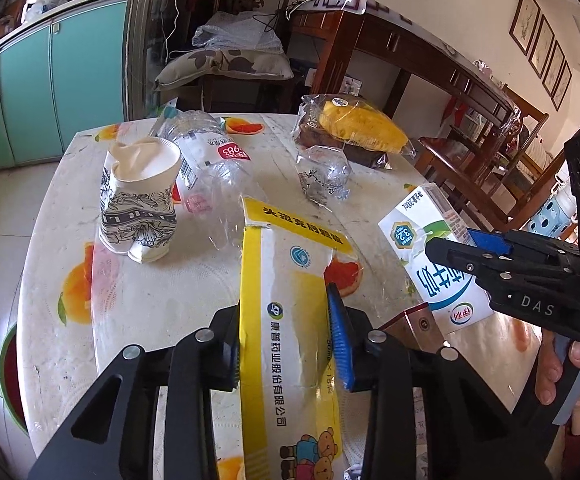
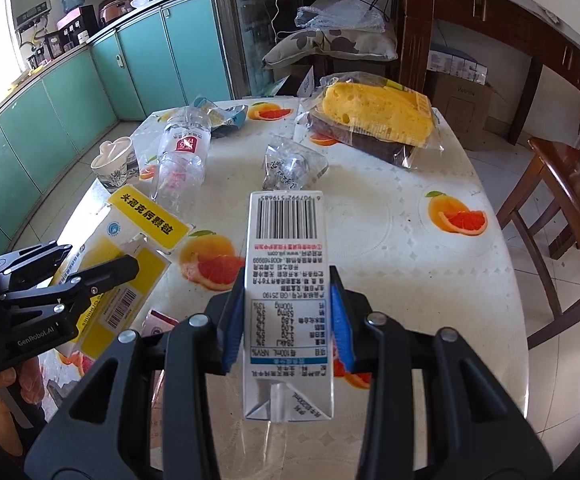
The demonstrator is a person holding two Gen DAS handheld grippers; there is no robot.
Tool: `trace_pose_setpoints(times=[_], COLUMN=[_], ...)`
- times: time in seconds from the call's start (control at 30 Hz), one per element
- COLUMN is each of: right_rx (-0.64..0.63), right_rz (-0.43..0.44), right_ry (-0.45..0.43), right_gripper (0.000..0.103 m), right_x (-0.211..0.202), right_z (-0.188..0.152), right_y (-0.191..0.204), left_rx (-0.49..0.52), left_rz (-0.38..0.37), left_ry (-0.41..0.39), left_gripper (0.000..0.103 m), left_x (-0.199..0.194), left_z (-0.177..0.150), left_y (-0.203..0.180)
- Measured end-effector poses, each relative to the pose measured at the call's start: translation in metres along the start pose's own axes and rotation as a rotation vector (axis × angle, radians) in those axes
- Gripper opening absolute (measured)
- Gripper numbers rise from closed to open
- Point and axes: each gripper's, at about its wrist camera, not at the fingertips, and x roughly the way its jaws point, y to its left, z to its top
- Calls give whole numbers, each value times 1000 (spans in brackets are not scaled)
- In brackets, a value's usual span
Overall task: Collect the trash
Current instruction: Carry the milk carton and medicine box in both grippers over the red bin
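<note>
The left gripper (image 1: 290,336) pinched a flat yellow and white cardboard box (image 1: 286,320) between its blue pads, above the table (image 1: 150,300). The right gripper (image 2: 288,320) squeezed a white milk carton (image 2: 286,280), a tall smooth box with a barcode. Ahead of the left gripper stood a crumpled paper cup (image 1: 140,204), a squashed clear plastic bottle (image 1: 210,160) and a shiny crinkled wrapper (image 1: 322,176). Farther off, yellow spongy cake lay inside a clear bag (image 1: 354,128).

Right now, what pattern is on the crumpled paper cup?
Black floral line drawing on white paper cup; left wrist view.
</note>
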Motion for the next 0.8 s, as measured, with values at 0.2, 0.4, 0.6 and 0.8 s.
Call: trace_pose_setpoints(times=[0.2, 0.4, 0.6, 0.8], right_rx=[-8, -14, -31, -41], right_rz=[-3, -5, -9, -3], right_ry=[-44, -63, -77, -97], right_gripper=[37, 37, 37, 37], right_x=[-11, -18, -24, -30], right_z=[4, 7, 10, 12], right_y=[6, 11, 19, 28], left_rx=[18, 29, 11, -6], left_rz=[-3, 29, 35, 39], left_ry=[-40, -69, -96, -120], left_gripper=[33, 33, 33, 33], left_x=[-14, -24, -34, -44], left_z=[3, 4, 7, 7], left_y=[-3, 0, 10, 18])
